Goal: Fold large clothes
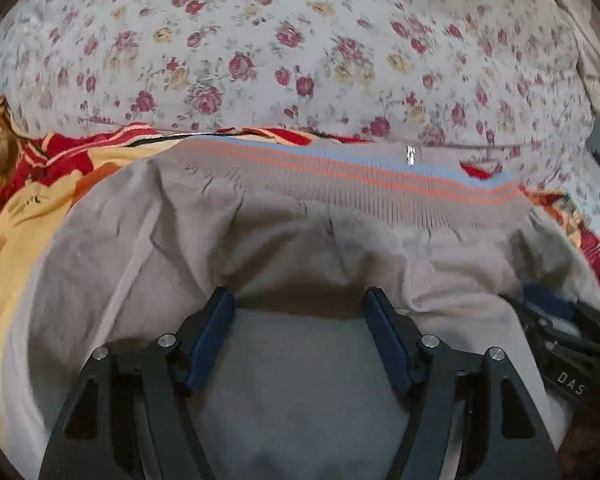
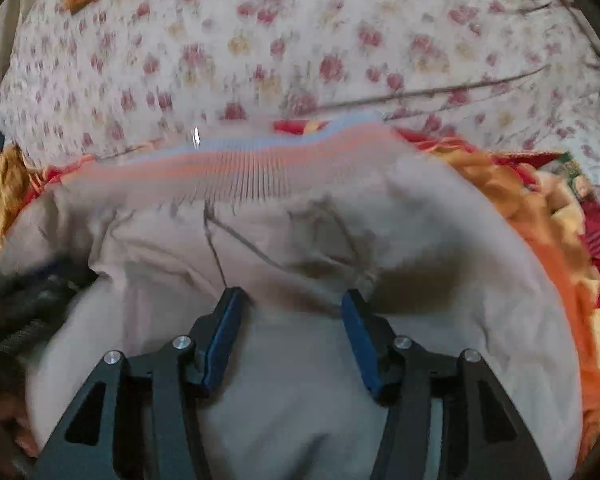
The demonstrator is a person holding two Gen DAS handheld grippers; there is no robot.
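Observation:
A beige garment (image 1: pixel 284 240) with a ribbed hem striped orange and light blue (image 1: pixel 340 176) lies on the bed; it fills the right wrist view (image 2: pixel 300 240) too. My left gripper (image 1: pixel 298 300) is open, its blue-padded fingers (image 1: pixel 216 332) over the garment's near fold. My right gripper (image 2: pixel 292 300) is open, fingers (image 2: pixel 226 332) just over a raised fold. The right gripper shows at the right edge of the left wrist view (image 1: pixel 568 340), and the left gripper at the left edge of the right wrist view (image 2: pixel 24 300).
A red, orange and yellow cloth (image 1: pixel 40 184) lies under the garment and shows at both sides (image 2: pixel 560 240). A white bedsheet with red and yellow flowers (image 1: pixel 280 48) spreads beyond the hem (image 2: pixel 300 40).

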